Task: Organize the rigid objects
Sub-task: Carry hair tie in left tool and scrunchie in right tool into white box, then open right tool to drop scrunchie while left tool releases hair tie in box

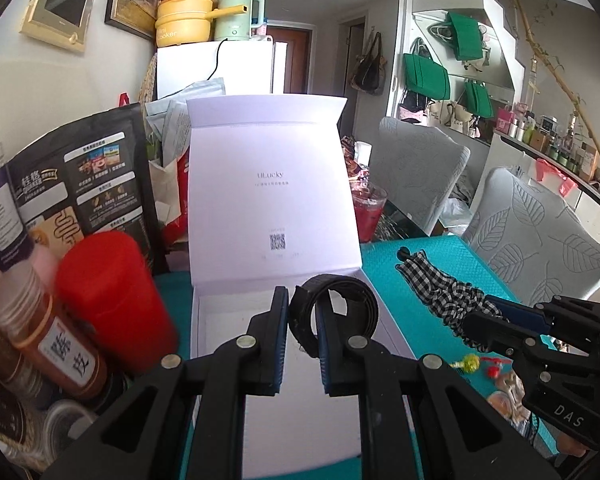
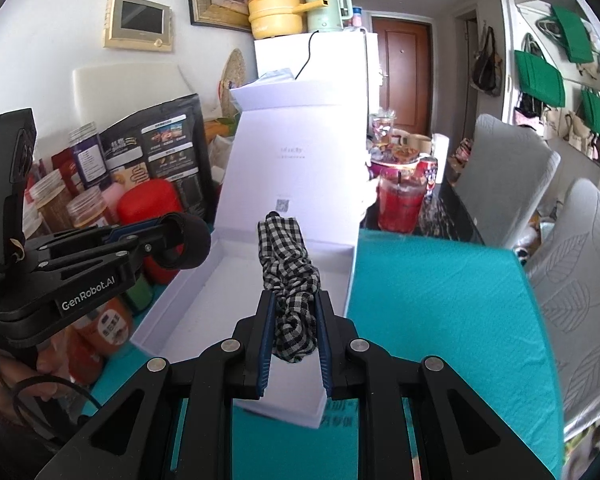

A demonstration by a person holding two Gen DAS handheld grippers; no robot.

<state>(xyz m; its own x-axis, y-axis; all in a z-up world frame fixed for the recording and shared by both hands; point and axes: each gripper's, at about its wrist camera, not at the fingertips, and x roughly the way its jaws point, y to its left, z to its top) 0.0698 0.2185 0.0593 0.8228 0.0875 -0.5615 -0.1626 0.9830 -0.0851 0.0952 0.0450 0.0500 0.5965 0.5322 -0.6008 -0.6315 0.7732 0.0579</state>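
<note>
A white box [image 1: 224,320] with its lid upright stands open on the teal table; it also shows in the right wrist view [image 2: 204,280]. My left gripper [image 1: 302,322] is shut on a black band ring [image 1: 340,300], held above the box's right side; the ring also shows in the right wrist view [image 2: 188,246]. My right gripper [image 2: 294,328] is shut on a black-and-white checked scrunchie [image 2: 288,272], held above the box's near right edge. The scrunchie also shows in the left wrist view [image 1: 440,292], to the right of the box.
A red canister [image 1: 112,300] and spice jars [image 1: 48,328] crowd the box's left side. A black pouch [image 1: 84,184] stands behind them. A red drink cup [image 2: 400,204] sits behind the box. Small trinkets [image 1: 484,368] lie on the teal mat [image 2: 440,320]. Grey chairs [image 2: 580,280] stand at right.
</note>
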